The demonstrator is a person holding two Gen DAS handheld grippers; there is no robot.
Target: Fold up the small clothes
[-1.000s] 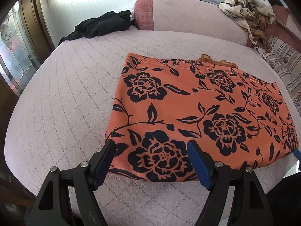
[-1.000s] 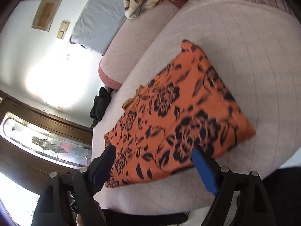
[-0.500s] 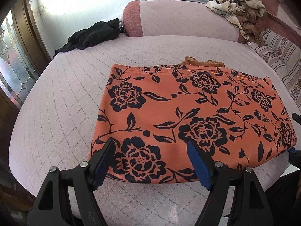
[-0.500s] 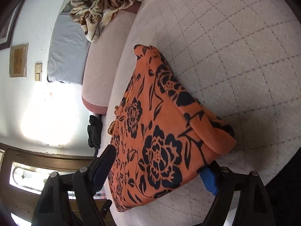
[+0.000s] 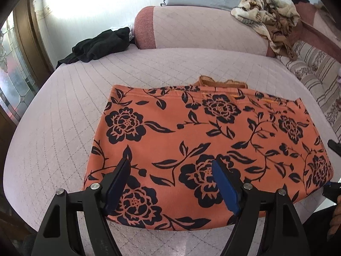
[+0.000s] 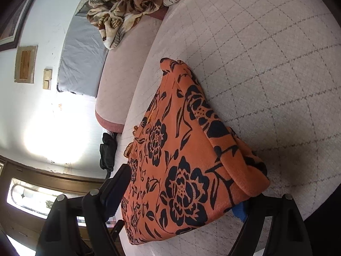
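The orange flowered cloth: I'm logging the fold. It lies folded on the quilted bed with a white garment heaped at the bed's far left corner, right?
Not quite. The garment heaped at the far left corner is black, not white, as the left wrist view shows. The orange flowered cloth does lie folded on the quilted bed.

Garment (image 5: pixel 204 140): orange cloth, matt, slightly fuzzy nap, black floral print. Bed cover (image 5: pixel 70 115): pale pink quilted fabric, matt, stitched diamond lines. Left tongs (image 5: pixel 170 181) and right tongs (image 6: pixel 183 194): black matt plastic arms, blue pads, small shiny metal rivets. Black cloth (image 5: pixel 100 44), upper left: soft, matt. Headboard (image 5: pixel 202 27): padded quilted fabric. Blanket (image 5: pixel 268 15), upper right: plush, patterned. Door frame (image 5: pixel 23 32), left edge: brown wood, semi-gloss, with patterned glass.
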